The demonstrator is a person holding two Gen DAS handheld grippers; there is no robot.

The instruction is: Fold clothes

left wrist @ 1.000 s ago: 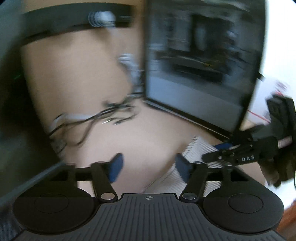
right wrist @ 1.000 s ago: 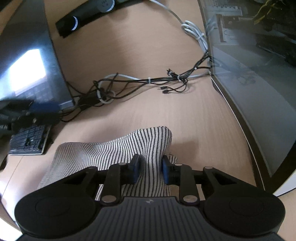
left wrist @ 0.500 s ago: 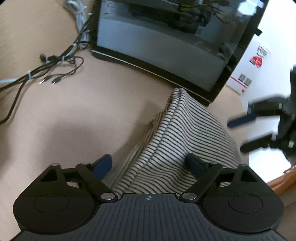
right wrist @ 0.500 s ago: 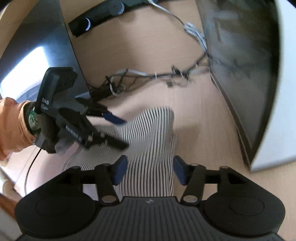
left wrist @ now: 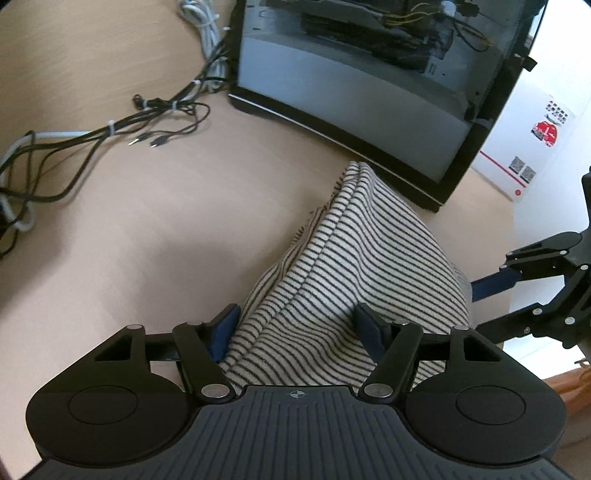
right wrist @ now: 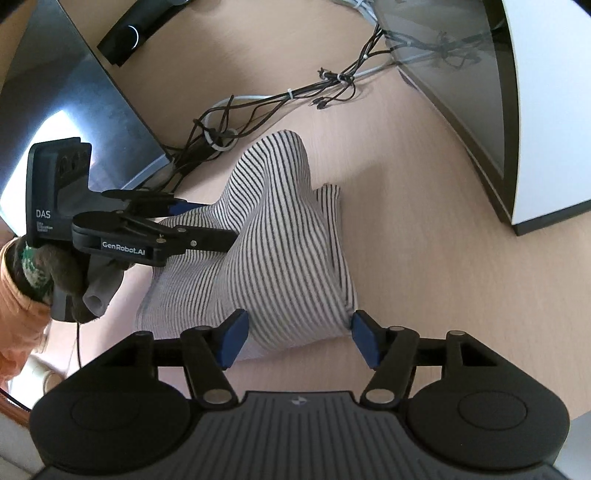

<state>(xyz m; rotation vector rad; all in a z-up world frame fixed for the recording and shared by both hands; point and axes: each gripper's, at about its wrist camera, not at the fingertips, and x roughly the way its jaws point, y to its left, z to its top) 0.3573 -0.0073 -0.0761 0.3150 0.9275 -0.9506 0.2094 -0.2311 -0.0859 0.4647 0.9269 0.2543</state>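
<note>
The striped garment (left wrist: 354,266) lies lengthwise between the closing left tongs (left wrist: 301,326), nearer than the opening, empty right tongs (right wrist: 297,339).

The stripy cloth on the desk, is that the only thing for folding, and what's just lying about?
For the job:
stripy cloth
left gripper, closing around it
right gripper, opening

Just lying about:
cables
computer case
monitor
black bar

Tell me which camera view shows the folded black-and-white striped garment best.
The right wrist view: the folded black-and-white striped garment lies nearly whole on the wooden desk, its edges traceable, only partly crossed by the left gripper. The left wrist view shows the garment closer, its near part hidden behind the gripper body.
</note>
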